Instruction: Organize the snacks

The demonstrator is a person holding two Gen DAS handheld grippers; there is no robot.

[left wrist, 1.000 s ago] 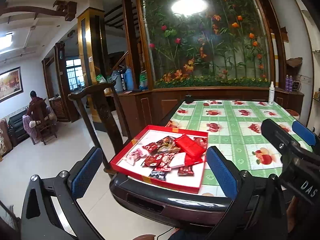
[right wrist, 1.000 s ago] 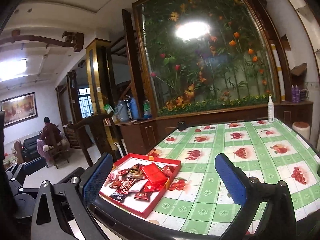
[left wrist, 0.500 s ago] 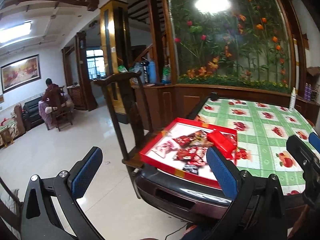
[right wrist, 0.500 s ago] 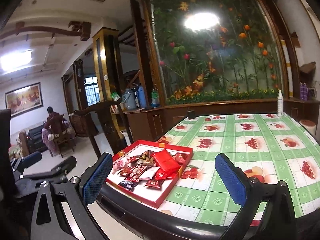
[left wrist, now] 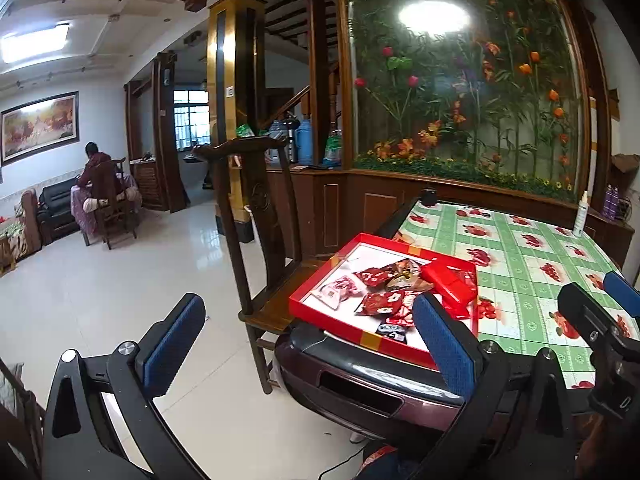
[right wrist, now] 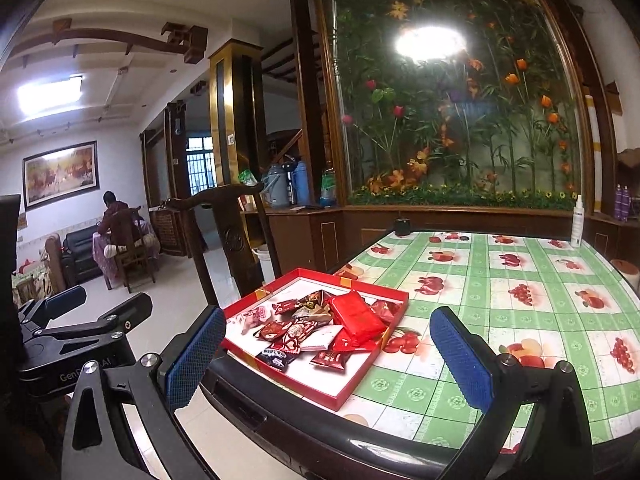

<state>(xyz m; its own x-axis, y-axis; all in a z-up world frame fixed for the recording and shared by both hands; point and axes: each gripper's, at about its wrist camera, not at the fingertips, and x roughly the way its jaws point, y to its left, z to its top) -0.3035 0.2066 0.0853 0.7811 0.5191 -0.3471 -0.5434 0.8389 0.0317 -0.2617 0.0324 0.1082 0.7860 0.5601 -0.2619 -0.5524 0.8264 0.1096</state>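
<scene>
Two grippers are in my hands, both held short of the red tray (right wrist: 362, 384), which is my landmark. Furthest left of the tray stands a dark wooden chair (left wrist: 256, 216), its seat tucked against the table's edge. My left gripper (left wrist: 308, 344) hangs off the tray's near left corner, mostly over the floor, fingers spread wide and holding nothing. The snacks (right wrist: 304, 330), a loose heap of small red and brown wrapped packets, lie inside the tray, with a larger red packet (right wrist: 356, 316) lying on top toward the tray's right side. My right gripper (right wrist: 330, 354) is aimed across the tray's near edge, its blue pads wide apart and empty. Right of the tray spreads the green fruit-patterned tablecloth (right wrist: 520, 300).

The tray sits right at the table's near corner, so I judge that a careless nudge could push it off. The packets overlap, so closing on one could drag or lift its neighbours.
</scene>
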